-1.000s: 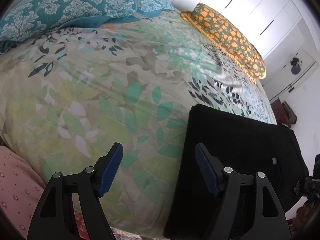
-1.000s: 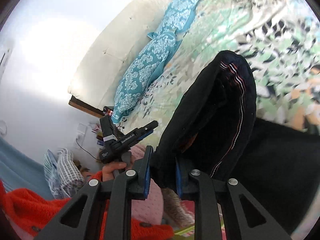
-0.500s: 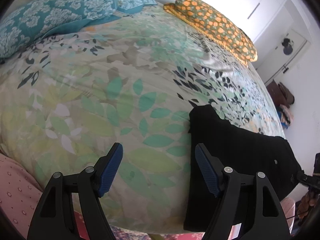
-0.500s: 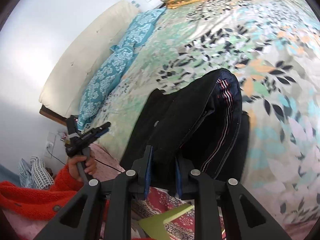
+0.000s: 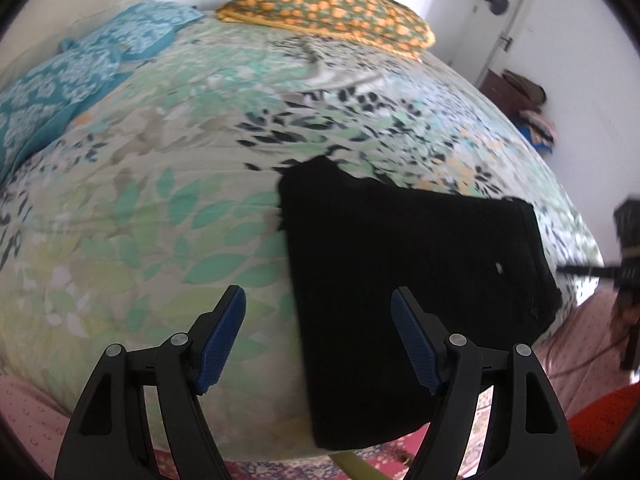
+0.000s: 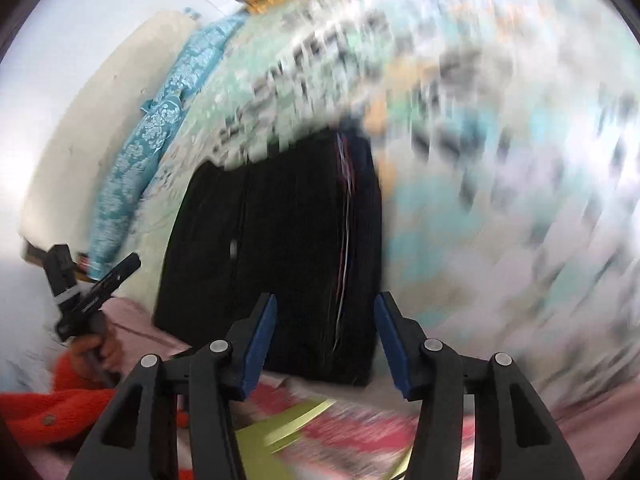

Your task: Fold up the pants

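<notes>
The black pants [image 5: 400, 272] lie folded into a flat rectangle at the near edge of the bed. In the right wrist view they show as a dark block [image 6: 280, 264] with a thin striped seam along the right side. My left gripper [image 5: 318, 340] is open and empty, above the pants' left edge. My right gripper [image 6: 324, 342] is open and empty, just above the pants' near edge. The right wrist view is motion-blurred.
The leaf-print bedspread [image 5: 160, 200] covers the bed. Blue pillows [image 5: 72, 76] lie at the far left, an orange-patterned pillow [image 5: 328, 12] at the back. A pink sheet [image 5: 592, 344] and patterned rug [image 6: 320, 436] lie below the bed's edge. The other hand-held gripper [image 6: 84, 292] shows at left.
My right gripper has let go of the pants and opened. The raised fold now lies flat on the bed. My left gripper has drawn back and swung right.
</notes>
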{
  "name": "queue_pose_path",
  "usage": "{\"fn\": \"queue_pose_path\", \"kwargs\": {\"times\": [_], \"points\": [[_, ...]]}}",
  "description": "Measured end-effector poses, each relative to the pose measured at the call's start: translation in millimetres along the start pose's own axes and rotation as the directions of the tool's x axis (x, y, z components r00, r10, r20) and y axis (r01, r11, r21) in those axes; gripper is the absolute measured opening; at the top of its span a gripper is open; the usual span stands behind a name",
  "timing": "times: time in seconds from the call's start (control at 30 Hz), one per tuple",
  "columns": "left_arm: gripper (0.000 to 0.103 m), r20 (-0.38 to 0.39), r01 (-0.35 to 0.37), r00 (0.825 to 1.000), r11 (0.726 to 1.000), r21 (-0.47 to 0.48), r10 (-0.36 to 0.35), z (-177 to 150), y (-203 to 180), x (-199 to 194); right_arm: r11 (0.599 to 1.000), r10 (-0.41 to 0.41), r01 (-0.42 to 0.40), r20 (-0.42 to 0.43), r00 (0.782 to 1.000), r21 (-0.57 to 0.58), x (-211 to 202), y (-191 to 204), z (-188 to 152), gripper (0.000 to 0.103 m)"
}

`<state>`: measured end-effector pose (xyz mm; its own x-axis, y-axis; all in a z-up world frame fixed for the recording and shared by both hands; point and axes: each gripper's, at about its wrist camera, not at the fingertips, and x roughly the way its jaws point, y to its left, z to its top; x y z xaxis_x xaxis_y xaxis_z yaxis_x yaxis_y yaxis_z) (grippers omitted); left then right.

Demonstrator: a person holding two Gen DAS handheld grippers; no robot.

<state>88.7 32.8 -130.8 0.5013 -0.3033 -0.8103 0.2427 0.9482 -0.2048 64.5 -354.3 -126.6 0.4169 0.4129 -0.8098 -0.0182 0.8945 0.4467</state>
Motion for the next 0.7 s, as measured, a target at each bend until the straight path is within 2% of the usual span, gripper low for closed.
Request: {"fn": "queue_pose_path", "kwargs": {"times": [0.1, 0.17, 0.23, 0.27, 0.3, 0.33, 0.37, 0.43, 0.53, 0.7], "points": [[0.077, -0.021, 0.009, 1.000, 0.997, 0.075, -0.007, -3, -21, 12, 0.994, 0.027, -0.019, 0.075, 0.997, -0.104, -6, 30, 37, 0.051], [0.077, -0.061, -0.006, 0.998, 0.986, 0.168, 0.017, -10, -38, 23, 0.990, 0.073, -0.061, 0.096, 0.993, -0.129, 3, 39, 52, 0.051], [0.078, -0.113, -0.048, 0.990, 0.961, 0.272, 0.081, -23, -52, 36, 0.989, 0.115, -0.108, 0.067, 0.991, -0.103, 33, 38, 66, 0.051], [0.080, -0.103, -0.078, 0.988, 0.947, 0.312, 0.115, -30, -56, 37, 0.993, 0.099, -0.096, 0.037, 0.994, -0.072, 49, 33, 68, 0.051], [0.082, -0.093, -0.092, 0.987, 0.934, 0.345, 0.131, -36, -60, 37, 0.999, 0.035, -0.036, -0.028, 0.999, -0.026, 77, 19, 67, 0.051], [0.083, -0.090, -0.091, 0.987, 0.931, 0.354, 0.131, -37, -61, 36, 1.000, -0.016, 0.016, -0.076, 0.997, 0.000, 92, 8, 60, 0.046], [0.086, -0.089, -0.080, 0.989, 0.932, 0.354, 0.119, -38, -61, 34, 0.999, -0.035, 0.037, -0.098, 0.995, 0.020, 103, -1, 56, 0.034], [0.087, -0.098, -0.068, 0.989, 0.937, 0.344, 0.108, -38, -60, 32, 0.999, -0.017, 0.018, -0.047, 0.999, 0.028, 97, -1, 54, 0.034], [0.088, -0.113, -0.062, 0.988, 0.944, 0.325, 0.104, -39, -56, 32, 0.999, -0.042, 0.042, -0.014, 0.999, -0.032, 70, 19, 50, 0.034], [0.089, -0.145, -0.044, 0.986, 0.960, 0.276, 0.086, -34, -52, 36, 0.976, -0.057, 0.048, -0.036, 0.998, -0.212, 32, 61, 13, 0.034]]}}
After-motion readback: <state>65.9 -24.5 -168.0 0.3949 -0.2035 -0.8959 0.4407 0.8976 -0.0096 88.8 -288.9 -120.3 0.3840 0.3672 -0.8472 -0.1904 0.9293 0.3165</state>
